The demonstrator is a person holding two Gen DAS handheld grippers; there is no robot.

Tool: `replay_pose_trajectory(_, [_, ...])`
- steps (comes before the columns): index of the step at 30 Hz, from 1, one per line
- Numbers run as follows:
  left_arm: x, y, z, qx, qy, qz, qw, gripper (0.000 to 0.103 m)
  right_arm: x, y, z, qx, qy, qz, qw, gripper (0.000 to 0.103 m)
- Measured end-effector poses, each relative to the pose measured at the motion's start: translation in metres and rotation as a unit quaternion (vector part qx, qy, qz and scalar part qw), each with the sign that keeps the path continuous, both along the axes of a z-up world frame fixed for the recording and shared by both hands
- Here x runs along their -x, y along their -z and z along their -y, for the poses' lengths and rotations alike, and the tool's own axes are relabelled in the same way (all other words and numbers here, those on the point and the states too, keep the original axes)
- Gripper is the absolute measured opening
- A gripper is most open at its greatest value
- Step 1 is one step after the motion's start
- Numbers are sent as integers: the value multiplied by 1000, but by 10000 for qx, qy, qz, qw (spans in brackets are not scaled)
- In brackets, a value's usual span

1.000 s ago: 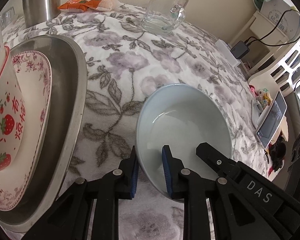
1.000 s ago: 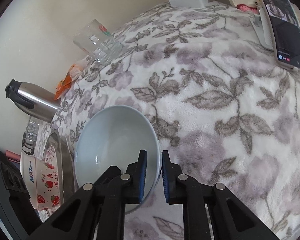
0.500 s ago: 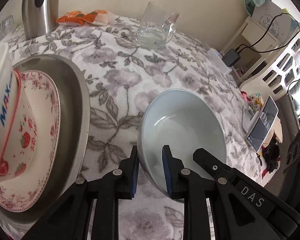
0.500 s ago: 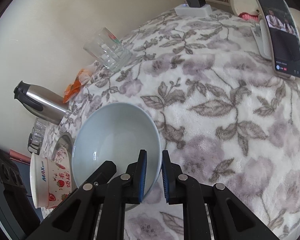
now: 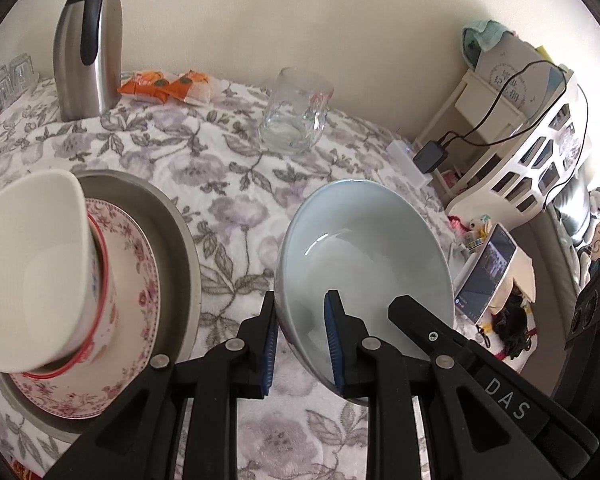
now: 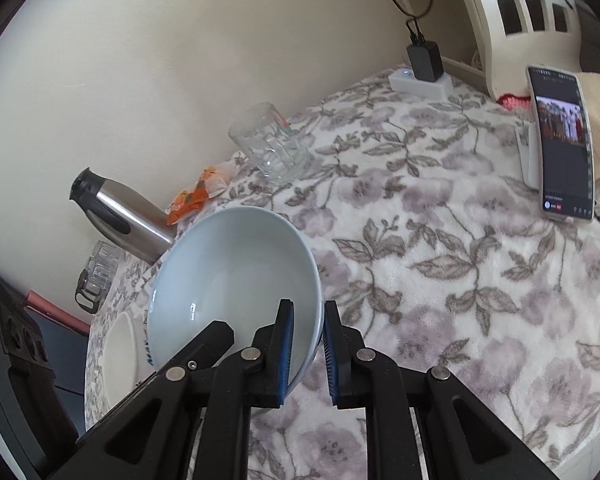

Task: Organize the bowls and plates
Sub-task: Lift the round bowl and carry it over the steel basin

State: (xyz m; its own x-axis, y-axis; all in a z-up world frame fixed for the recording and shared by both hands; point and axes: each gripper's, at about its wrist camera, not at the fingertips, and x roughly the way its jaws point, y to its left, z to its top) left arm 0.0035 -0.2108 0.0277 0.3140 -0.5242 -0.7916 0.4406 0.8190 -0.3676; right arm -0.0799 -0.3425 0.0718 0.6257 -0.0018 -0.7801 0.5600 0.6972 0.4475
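Above the floral cloth (image 5: 228, 184), both "DAS"-marked hand-held grippers (image 5: 302, 340) (image 6: 308, 354) clamp the pale-blue bowl's (image 5: 364, 248) rim.

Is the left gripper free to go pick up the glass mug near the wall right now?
Probably not. The left gripper is shut on the rim of the pale blue bowl, with the right gripper clamping the opposite rim. The path to the glass mug looks clear.

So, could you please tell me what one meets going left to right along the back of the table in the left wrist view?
Flask → orange packets → glass mug → charger
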Motion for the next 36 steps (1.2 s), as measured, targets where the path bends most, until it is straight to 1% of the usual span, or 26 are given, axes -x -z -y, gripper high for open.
replay_pose_trajectory(6, [-2, -20, -18, 204, -47, 72, 9998, 24, -5, -22, -17, 183, -106, 147, 9997, 16])
replay_pose_trajectory(12, [-7, -35, -41, 329, -185, 155, 9992, 24, -17, -34, -36, 263, -258, 225, 9991, 16])
replay_pose_trajectory(20, [-22, -46, -81, 462, -451, 181, 9977, 24, -37, -44, -69, 294, -510, 322, 9977, 16])
replay_pose_trajectory(23, [-26, -49, -96, 500, -562, 194, 9970, 24, -45, -46, -82, 306, -630, 342, 9970, 16])
replay_pose_trajectory(24, [-27, -50, -101, 423, -612, 213, 9970, 24, -47, -47, -85, 311, -661, 343, 9967, 16])
replay_pose_trajectory(36, [-40, -59, -152, 599, -943, 225, 9935, 24, -70, -53, -131, 377, -992, 368, 9937, 16])
